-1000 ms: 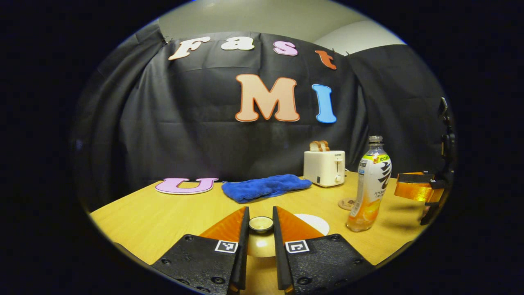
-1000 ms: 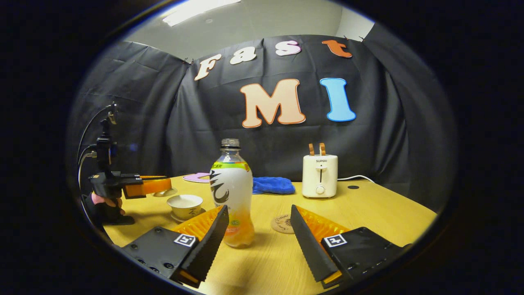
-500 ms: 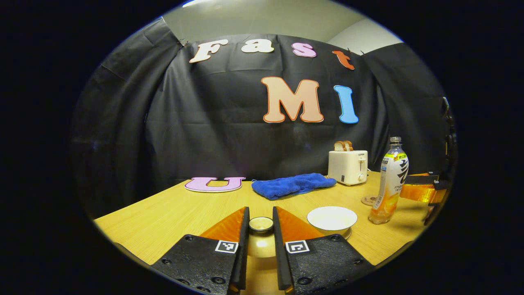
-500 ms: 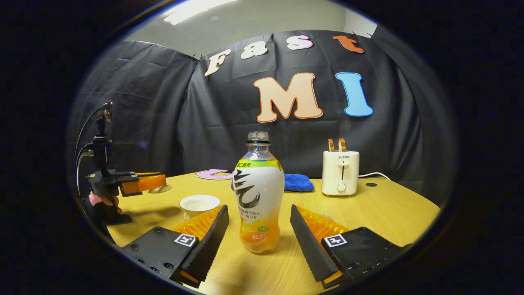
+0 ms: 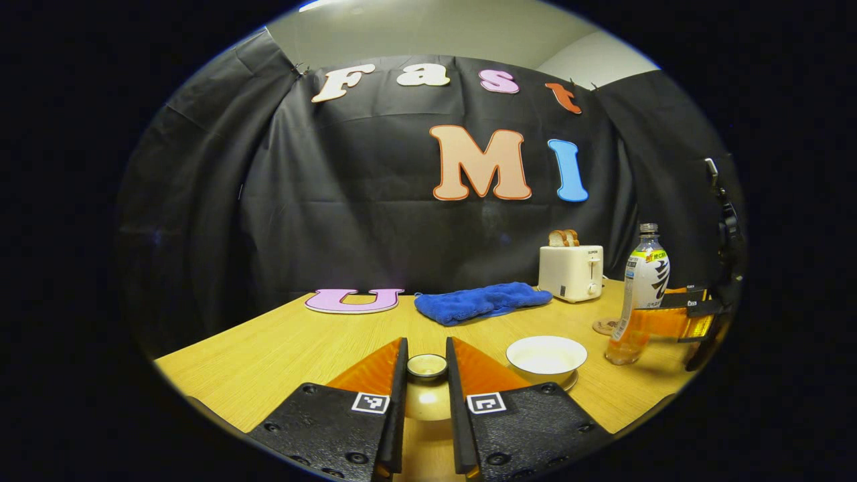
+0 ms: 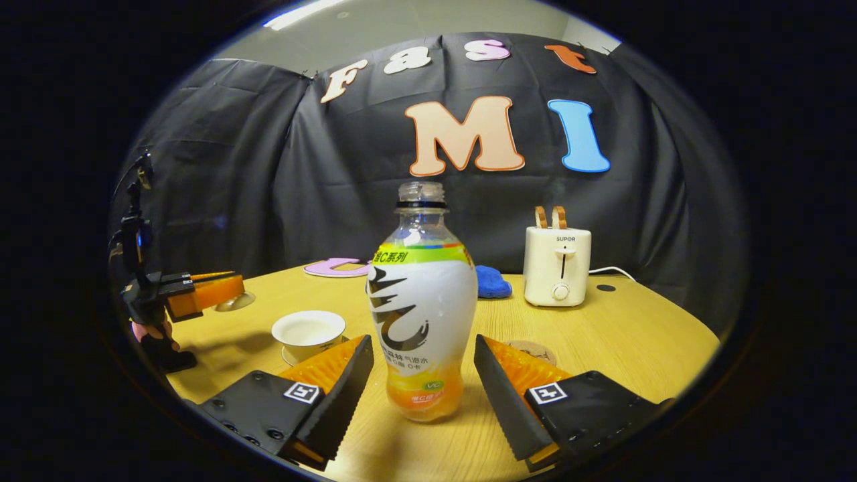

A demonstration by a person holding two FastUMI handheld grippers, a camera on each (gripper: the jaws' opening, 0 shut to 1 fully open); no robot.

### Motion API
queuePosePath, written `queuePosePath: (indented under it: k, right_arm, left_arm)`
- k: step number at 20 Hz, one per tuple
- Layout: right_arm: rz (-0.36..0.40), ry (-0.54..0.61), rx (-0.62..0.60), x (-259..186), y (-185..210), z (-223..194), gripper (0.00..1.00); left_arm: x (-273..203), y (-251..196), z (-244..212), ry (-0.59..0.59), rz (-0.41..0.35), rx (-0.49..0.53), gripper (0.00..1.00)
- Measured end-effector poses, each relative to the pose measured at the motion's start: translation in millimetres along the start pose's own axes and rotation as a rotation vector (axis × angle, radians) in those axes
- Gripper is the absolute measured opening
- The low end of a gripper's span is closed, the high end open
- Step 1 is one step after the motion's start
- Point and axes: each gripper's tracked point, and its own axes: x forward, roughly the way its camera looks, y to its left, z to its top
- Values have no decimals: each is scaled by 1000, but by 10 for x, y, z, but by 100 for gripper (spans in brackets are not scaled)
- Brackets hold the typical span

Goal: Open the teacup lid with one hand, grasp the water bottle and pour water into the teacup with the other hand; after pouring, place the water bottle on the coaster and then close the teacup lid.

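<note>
Left gripper (image 5: pixel 426 381): jaws nearly closed, both fingers pressed on the knob of the round cream ceramic teacup lid (image 5: pixel 426 367), lid held clear of the light wooden table (image 5: pixel 268 355). Right of the jaws, near: open white ceramic teacup (image 5: pixel 546 353) on its saucer. Farther right of the jaws: clear plastic water bottle with white label and orange liquid (image 5: pixel 639 294), uncapped, upright, with the right gripper's fingers on either side of it. Just behind the bottle: round brown coaster (image 5: pixel 604 327), bare. Ahead of the jaws: folded blue cloth (image 5: pixel 479 301) and white toaster with 2 bread slices (image 5: pixel 570 271).

Right gripper (image 6: pixel 423 375): jaws wide apart, nothing held. Bottle (image 6: pixel 422 301) upright on the table between the 2 fingers, a gap visible on each side. Coaster (image 6: pixel 529 349) just behind the right finger. Teacup (image 6: pixel 308 333) to the left of the jaws, just beyond the left finger. Farther left: left gripper (image 6: pixel 211 292) with the lid (image 6: pixel 236 301) held above the table, a hand (image 6: pixel 146 329) on the grip below.
</note>
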Motion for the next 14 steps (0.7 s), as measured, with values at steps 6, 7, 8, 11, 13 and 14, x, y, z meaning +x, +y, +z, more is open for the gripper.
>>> queuePosePath:
  k: [6,7,8,11,13,14]
  right_arm:
    - [-56,45,2,78,-53,-51,70]
    - [-64,46,4,79,-74,-49,67]
    - [-74,46,6,75,-87,-49,67]
    - [-100,45,12,50,-137,-57,66]
    - [-112,45,6,46,-130,-50,66]
    - [-127,41,-9,35,-163,-53,66]
  left_arm:
    - [7,-1,-1,1,0,0,28]
    - [5,-2,-6,1,-1,0,28]
    - [-2,0,-1,1,-1,0,27]
    - [1,-1,-1,0,-1,0,27]
    - [1,1,-4,0,-1,0,27]
    - [1,-5,0,0,-1,1,28]
